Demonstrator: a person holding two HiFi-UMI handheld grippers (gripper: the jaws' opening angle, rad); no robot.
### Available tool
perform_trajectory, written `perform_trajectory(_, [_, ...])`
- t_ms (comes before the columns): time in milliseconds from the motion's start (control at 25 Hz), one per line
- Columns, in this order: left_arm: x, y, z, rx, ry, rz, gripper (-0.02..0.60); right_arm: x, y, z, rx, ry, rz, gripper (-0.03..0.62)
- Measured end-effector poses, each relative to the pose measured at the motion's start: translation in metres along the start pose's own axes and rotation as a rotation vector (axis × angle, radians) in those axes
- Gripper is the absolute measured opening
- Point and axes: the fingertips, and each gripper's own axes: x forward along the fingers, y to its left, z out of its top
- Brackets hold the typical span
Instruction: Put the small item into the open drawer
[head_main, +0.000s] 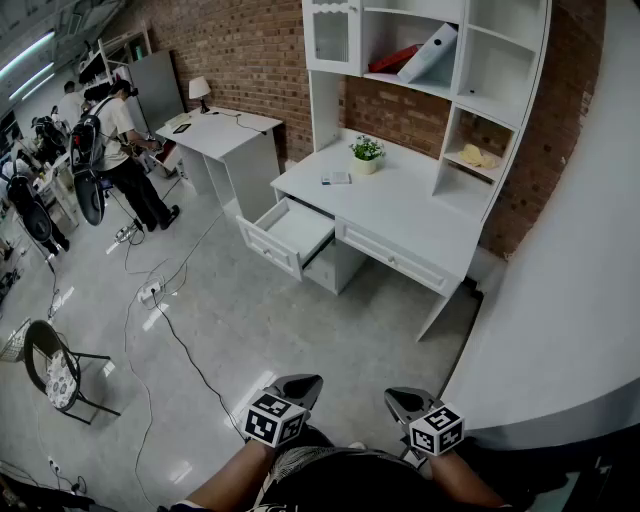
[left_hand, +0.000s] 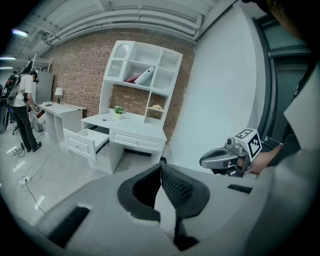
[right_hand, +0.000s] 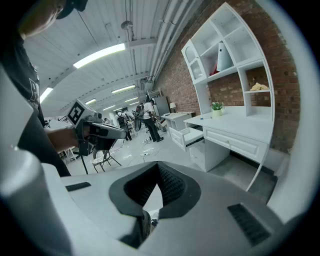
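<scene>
I judge the task barely begun: this is the approach, with nothing picked up. The small item (head_main: 336, 178), flat and pale, lies on the white counter (head_main: 400, 215) just beside the potted plant (head_main: 366, 153), well apart from both of my tools. The drawer (head_main: 290, 232) stands pulled out at the counter's left end and looks bare inside.

The left gripper (head_main: 300, 386) and the right gripper (head_main: 403, 399) hang close to my body at the bottom of the head view, side by side and tipped a little downward. In each gripper view the jaws are pressed together at the tips with nothing between them.

The next move calls for crossing the floor (head_main: 230, 310) to the counter, minding the cables (head_main: 170, 320) trailing across it. Then one pair of jaws has to spread and come down over the item. It looks thin, so I expect it to need a low, careful pinch at its edges.

Only the head view looks down on the counter top and into the drawer. The gripper views see the counter from low and far, with the item no more than a speck. They alone show the jaws' inner faces, and each also shows the other gripper alongside.
</scene>
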Motion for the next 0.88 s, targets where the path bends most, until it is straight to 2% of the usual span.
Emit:
perform_trajectory(120, [-0.002,0.002,-0.003,0.008,0.008,0.007,0.017,0.000,0.002,0.000,-0.001,-0.004,-0.002,0.003])
perform_trajectory(320, [-0.007,0.003,-0.005,-0.029,0.005,0.015,0.017,-0.005,0.004,0.001,-0.016,0.006,0.006,0.003])
perform_trajectory(880, [-0.006,-0.006,-0.001,0.000,0.000,0.015,0.017,-0.011,0.008,0.003,-0.011,-0.033,0.026,0.003])
